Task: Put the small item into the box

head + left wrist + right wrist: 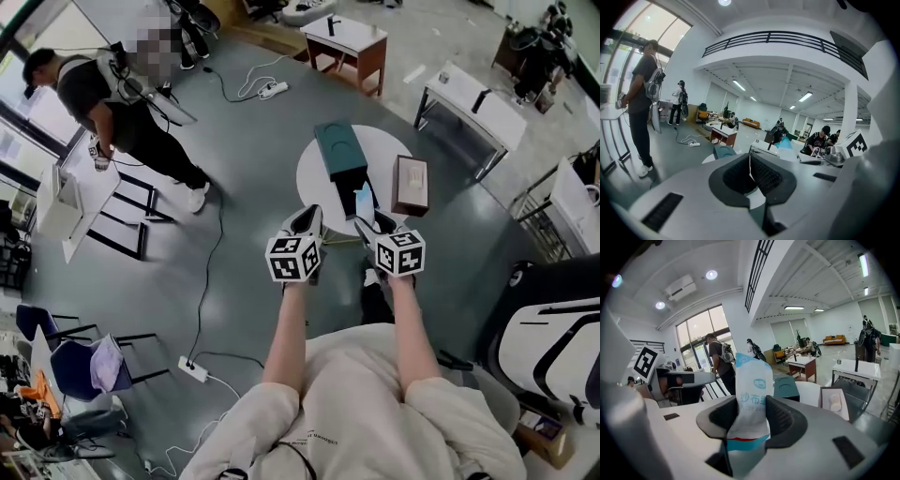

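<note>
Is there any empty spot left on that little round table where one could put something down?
Yes. The round table is bare left of the teal box and along the far rim beyond the brown box. The strip between the boxes is narrow. The near edge is crowded by the left gripper and the right gripper, which grips a packet.

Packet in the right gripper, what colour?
Packet: white, blue print, red and teal bands; right gripper view.
</note>
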Motion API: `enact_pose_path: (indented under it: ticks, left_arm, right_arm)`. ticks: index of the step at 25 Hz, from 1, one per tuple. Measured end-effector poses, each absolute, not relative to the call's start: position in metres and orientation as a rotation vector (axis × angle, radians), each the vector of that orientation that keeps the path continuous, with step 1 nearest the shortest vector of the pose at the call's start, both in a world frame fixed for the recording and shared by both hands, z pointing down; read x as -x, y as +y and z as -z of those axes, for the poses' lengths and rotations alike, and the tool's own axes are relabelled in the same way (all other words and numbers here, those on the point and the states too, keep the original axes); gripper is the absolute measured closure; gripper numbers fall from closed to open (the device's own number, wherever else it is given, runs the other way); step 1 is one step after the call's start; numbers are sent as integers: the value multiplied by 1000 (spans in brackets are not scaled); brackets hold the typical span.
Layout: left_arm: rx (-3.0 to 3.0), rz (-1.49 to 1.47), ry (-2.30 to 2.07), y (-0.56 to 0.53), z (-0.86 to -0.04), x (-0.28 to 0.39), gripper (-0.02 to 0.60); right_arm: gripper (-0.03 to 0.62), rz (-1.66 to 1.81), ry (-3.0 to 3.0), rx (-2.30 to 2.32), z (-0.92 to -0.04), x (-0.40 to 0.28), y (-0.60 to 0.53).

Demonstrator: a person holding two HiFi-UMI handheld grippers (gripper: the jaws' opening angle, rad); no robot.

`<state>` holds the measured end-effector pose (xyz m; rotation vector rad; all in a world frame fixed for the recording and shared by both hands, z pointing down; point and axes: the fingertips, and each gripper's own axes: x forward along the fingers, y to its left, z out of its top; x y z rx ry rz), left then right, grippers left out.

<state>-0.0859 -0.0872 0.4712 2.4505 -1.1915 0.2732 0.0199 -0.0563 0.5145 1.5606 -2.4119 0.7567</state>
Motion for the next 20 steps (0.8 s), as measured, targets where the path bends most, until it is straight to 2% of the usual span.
enact_pose_path:
  ticks: [5,20]
  left_arm:
    - [-2470,-307,-1192,-130,-463,74,560]
    - [-2329,-364,-1181,-220,-523,2,560]
  right_arm:
    - [385,-764,-2424,-1538,-507,-34,-110]
    - [385,-787,-2358,-1395,-554,-79,-190]
